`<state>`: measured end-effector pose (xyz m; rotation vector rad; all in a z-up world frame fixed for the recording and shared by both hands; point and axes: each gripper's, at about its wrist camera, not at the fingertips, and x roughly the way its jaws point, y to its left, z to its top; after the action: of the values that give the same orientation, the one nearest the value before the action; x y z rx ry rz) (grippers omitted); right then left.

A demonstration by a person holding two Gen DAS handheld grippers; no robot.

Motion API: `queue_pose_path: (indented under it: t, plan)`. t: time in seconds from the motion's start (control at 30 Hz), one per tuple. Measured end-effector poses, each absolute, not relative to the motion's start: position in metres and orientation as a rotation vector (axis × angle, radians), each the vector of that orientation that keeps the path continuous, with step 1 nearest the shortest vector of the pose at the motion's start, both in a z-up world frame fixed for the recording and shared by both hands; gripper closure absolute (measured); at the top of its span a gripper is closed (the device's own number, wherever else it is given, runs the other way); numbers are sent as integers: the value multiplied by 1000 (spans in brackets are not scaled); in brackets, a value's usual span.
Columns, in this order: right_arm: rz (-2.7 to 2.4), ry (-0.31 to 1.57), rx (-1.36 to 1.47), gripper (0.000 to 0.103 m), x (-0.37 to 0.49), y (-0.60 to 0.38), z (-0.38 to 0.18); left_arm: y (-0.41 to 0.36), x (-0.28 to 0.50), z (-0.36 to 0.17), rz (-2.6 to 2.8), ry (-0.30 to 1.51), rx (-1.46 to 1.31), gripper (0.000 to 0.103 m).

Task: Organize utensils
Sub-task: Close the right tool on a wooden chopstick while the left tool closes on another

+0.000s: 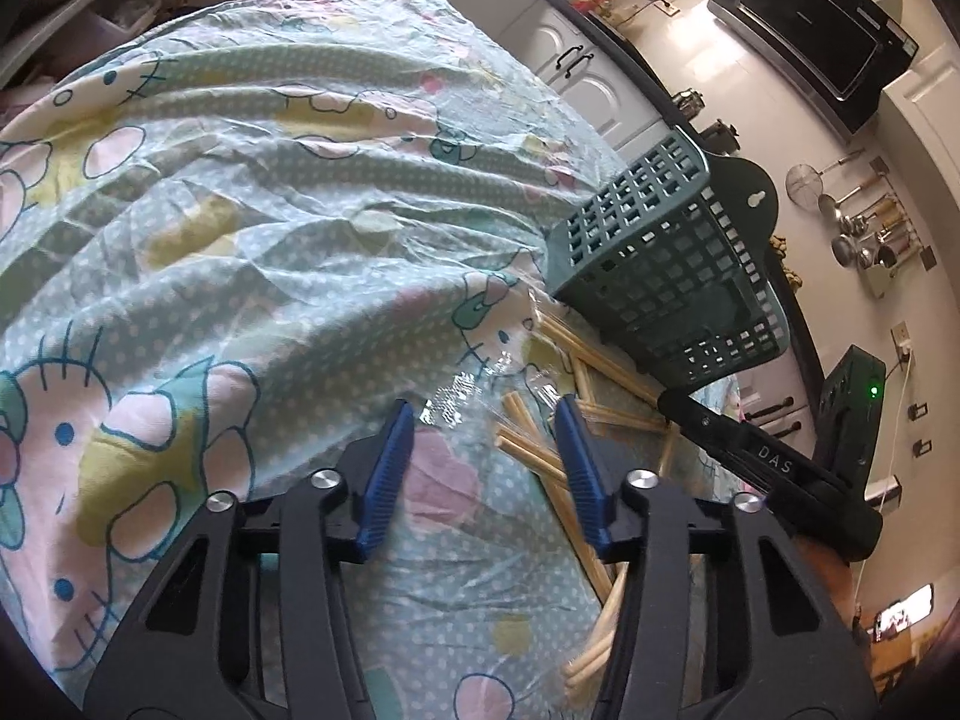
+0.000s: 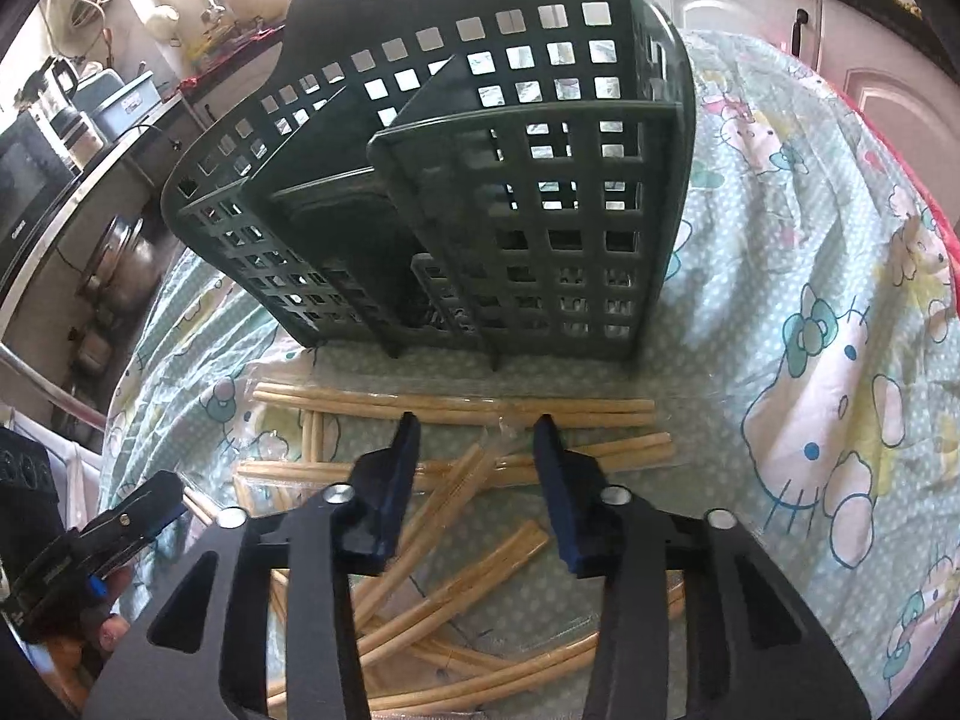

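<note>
Left gripper (image 1: 485, 420): your blue fingers (image 1: 387, 468) are spread apart with nothing between them, hovering over the patterned cloth; the right-hand finger sits just above a few chopsticks.
Right gripper (image 2: 474, 429): your fingers (image 2: 561, 480) are parted and empty, poised above the chopstick pile and pointing toward the caddy.
Chopsticks (image 2: 456, 408): pale wooden pairs, several in clear plastic sleeves, lie scattered and crossed on the cloth just in front of the caddy; in the left wrist view they (image 1: 540, 456) spread to the right of your left gripper.
Utensil caddy (image 2: 480, 180): dark green plastic, grid-holed, with divided compartments and a hanging tab at the back; it stands upright on the cloth, and you see it (image 1: 660, 252) beyond the chopsticks from the left wrist.
Desk (image 1: 240, 210): covered by a wrinkled cartoon-cat cloth in teal, pink and yellow.
Surroundings: a kitchen counter, a black oven (image 1: 828, 42) and hanging metal utensils (image 1: 864, 234) lie behind.
</note>
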<state>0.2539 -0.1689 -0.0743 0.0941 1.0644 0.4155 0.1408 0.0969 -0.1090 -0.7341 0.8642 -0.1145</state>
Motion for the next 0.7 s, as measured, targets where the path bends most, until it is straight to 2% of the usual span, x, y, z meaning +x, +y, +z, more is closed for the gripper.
queue_pose_path:
  t: [0.1,0.3,0.43,0.7]
  plan:
    - [432,1073,103,84,256,-171,-74,100,142,-110,-114,866,-750,72]
    - [467,1038,101,93,257,-166,-60,104,141,-111,-117,868,-774,86]
    - [492,1010,100,95,253,-165,-48,109,138,-106,-139,854,-793,99]
    - [563,918,95,95,240,-159,-10,114,137,-72,-167,777,-737,103]
